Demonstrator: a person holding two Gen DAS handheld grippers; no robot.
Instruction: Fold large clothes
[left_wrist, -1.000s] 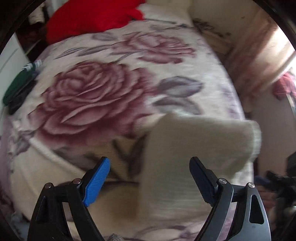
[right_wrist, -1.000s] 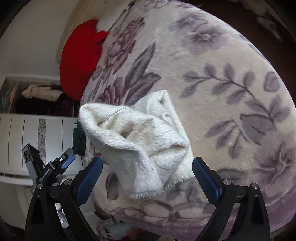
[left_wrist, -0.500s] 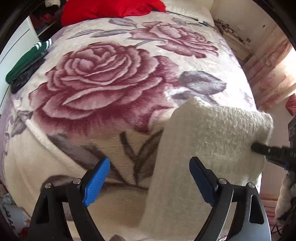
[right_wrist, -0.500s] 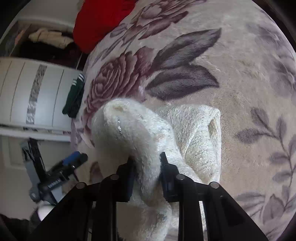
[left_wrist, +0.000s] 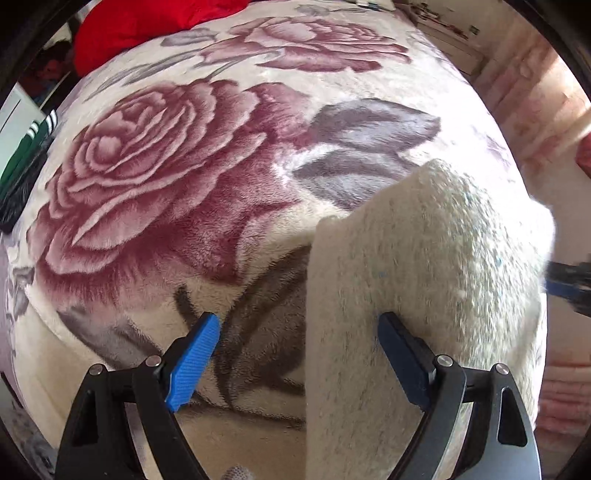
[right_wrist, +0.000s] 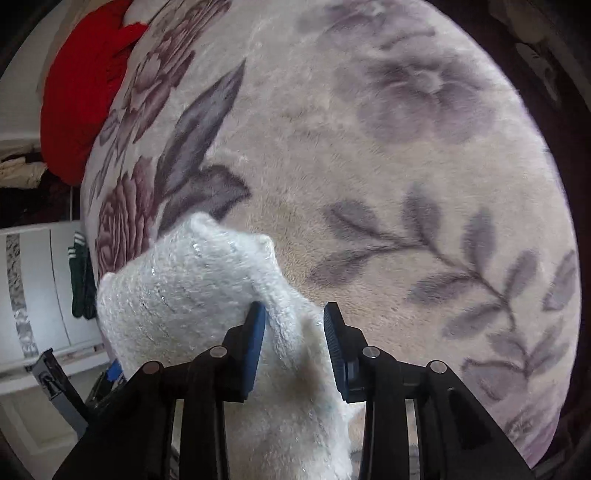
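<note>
A fluffy cream garment (left_wrist: 424, 280) lies at the near right edge of the bed on a rose-patterned blanket (left_wrist: 166, 155). My left gripper (left_wrist: 295, 354) is open; the garment's left edge runs between its fingers, untouched by the pads. My right gripper (right_wrist: 293, 339) is shut on a bunched fold of the cream garment (right_wrist: 192, 291) and holds it lifted above the blanket (right_wrist: 406, 129). The right gripper's tip also shows at the far right of the left wrist view (left_wrist: 570, 282).
A red garment (left_wrist: 147, 22) lies at the head of the bed, also in the right wrist view (right_wrist: 81, 85). A green striped garment (left_wrist: 26, 155) lies at the bed's left edge. A white cabinet (right_wrist: 40, 295) stands beside the bed.
My right gripper closed on the cream garment's fold and lifted it. The left gripper stayed open and moved closer over the garment's edge.
</note>
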